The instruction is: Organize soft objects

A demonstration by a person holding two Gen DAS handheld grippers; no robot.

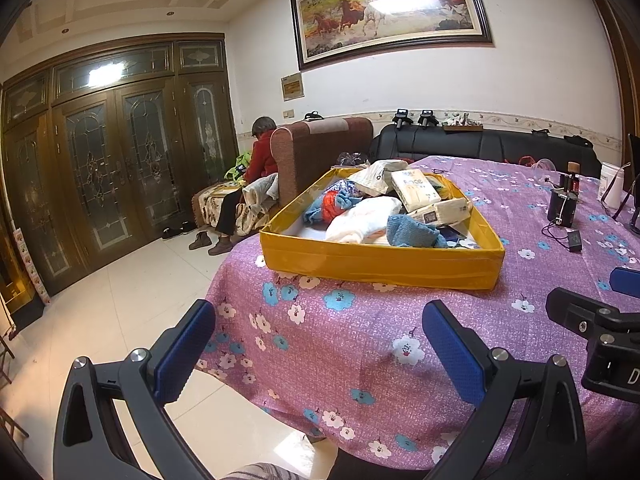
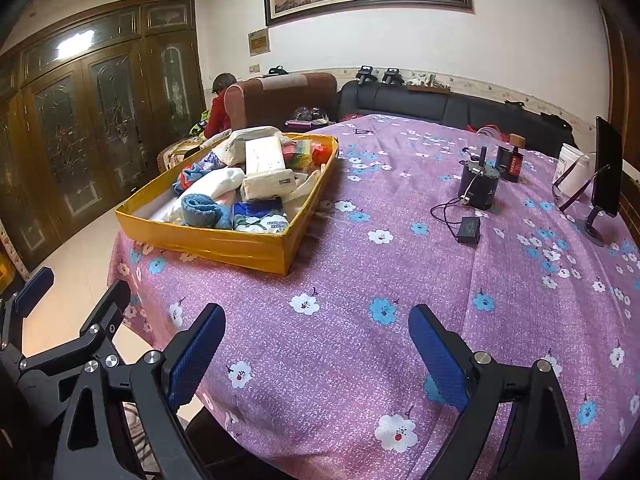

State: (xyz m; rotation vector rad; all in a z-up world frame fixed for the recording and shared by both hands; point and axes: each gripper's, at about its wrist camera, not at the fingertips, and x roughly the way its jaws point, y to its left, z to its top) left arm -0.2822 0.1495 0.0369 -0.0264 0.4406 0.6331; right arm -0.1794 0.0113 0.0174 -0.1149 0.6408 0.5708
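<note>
— Where are the soft things?
— Heaped in a shallow yellow tray (image 1: 380, 266) near the tabletop (image 2: 400, 272) left edge: knitted blue cloth (image 1: 412, 232), white towel (image 1: 362, 218), half buried.
— The fingers?
— Left gripper (image 1: 320, 354) and right gripper (image 2: 318, 354) spread wide, empty.

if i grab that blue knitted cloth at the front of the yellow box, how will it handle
The blue knitted cloth looks bunched and soft, so it will probably droop from the tool and weigh little. Its coarse weave should grip well. It rests against the white towel, which may drag along.
</note>
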